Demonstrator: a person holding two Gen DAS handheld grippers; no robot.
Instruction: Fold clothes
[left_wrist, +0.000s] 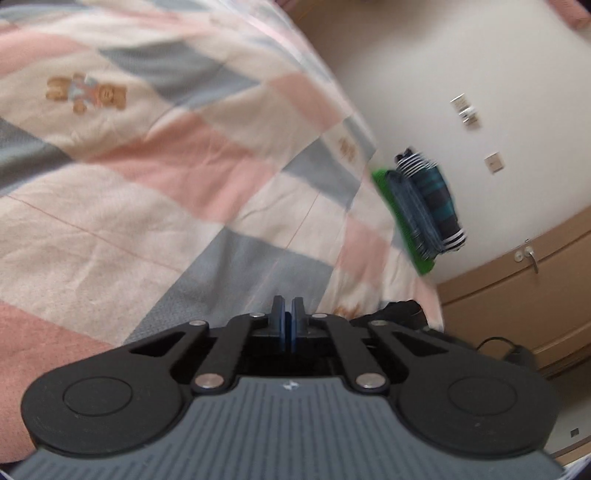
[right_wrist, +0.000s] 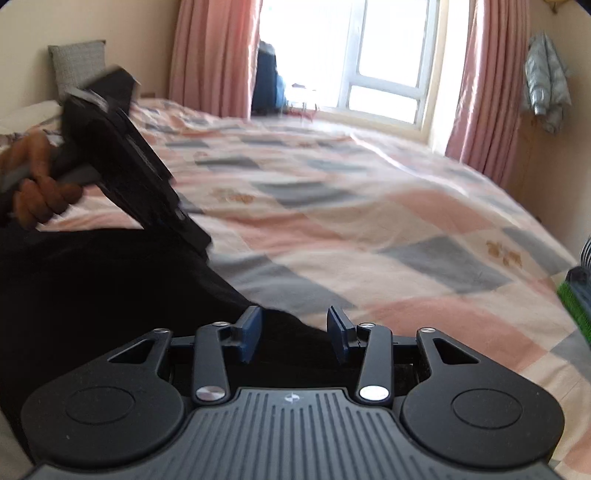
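Observation:
A black garment (right_wrist: 92, 288) lies on the patchwork bedspread (right_wrist: 369, 221) at the left of the right wrist view; a small part of it shows in the left wrist view (left_wrist: 400, 310). My right gripper (right_wrist: 295, 332) is open, its jaws astride the garment's edge, nothing between them. My left gripper (left_wrist: 287, 317) is shut with nothing visible between the pads, above the bedspread (left_wrist: 147, 184). In the right wrist view the left gripper (right_wrist: 199, 240) points down at the garment, held by a hand (right_wrist: 37, 184).
A pile of folded clothes (left_wrist: 424, 206), green, blue and striped, sits at the bed's edge; it also shows in the right wrist view (right_wrist: 578, 291). Behind are a window (right_wrist: 369, 55) with pink curtains, a wall and a wooden door (left_wrist: 517, 288).

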